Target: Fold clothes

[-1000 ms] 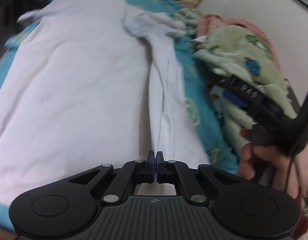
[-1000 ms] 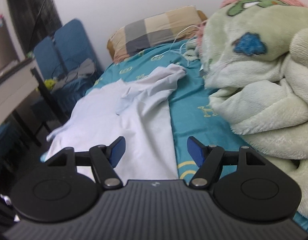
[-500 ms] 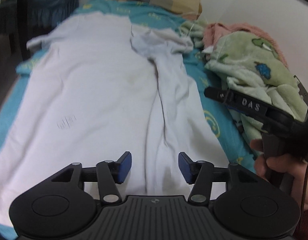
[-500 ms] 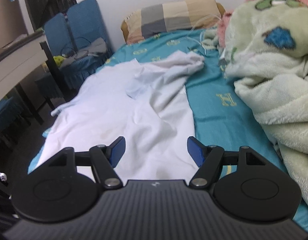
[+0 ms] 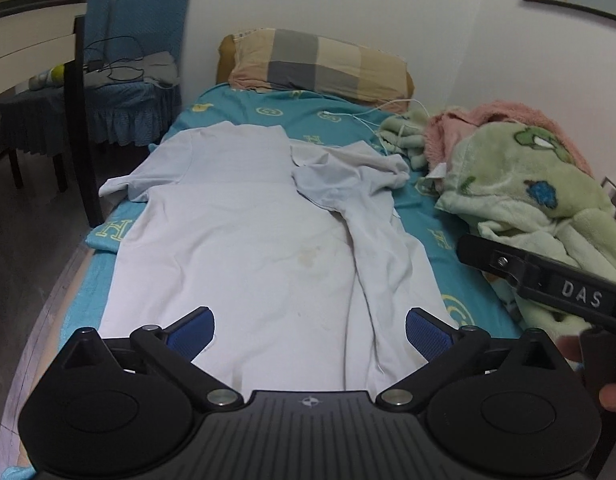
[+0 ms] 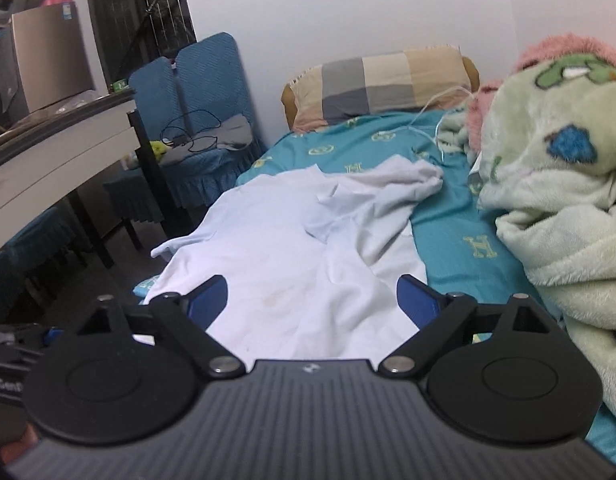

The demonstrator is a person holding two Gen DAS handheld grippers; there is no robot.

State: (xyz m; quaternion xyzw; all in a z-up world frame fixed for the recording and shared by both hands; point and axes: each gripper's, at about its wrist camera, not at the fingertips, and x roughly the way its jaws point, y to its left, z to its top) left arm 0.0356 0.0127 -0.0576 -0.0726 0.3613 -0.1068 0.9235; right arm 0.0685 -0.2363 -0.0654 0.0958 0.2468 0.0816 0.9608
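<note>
A pale white shirt (image 5: pixel 243 240) (image 6: pixel 291 256) lies spread on the teal bed sheet (image 5: pixel 440 240) (image 6: pixel 452 208), collar end toward the pillow. Its right side is folded over onto the body in a rumpled strip, and the left sleeve hangs off the bed edge. My left gripper (image 5: pixel 310 330) hovers above the shirt's hem; its jaws are opening wide with nothing between them. My right gripper (image 6: pixel 312 298) is likewise opening over the hem's right part, holding nothing. The right tool's black body (image 5: pixel 548 284) and a hand (image 5: pixel 612 396) show at the right of the left wrist view.
A checked pillow (image 5: pixel 320 64) lies at the head of the bed. A green and pink plush blanket (image 5: pixel 528 184) (image 6: pixel 556 184) is heaped along the right side. A white cable (image 5: pixel 372 120) trails there. Blue-covered chairs (image 5: pixel 119 68) and a table (image 6: pixel 47 168) stand left of the bed.
My left gripper, shut on the shirt's fold a second ago, has let go and opened wide while lifting and tilting up. My right gripper has widened and shifted sideways.
</note>
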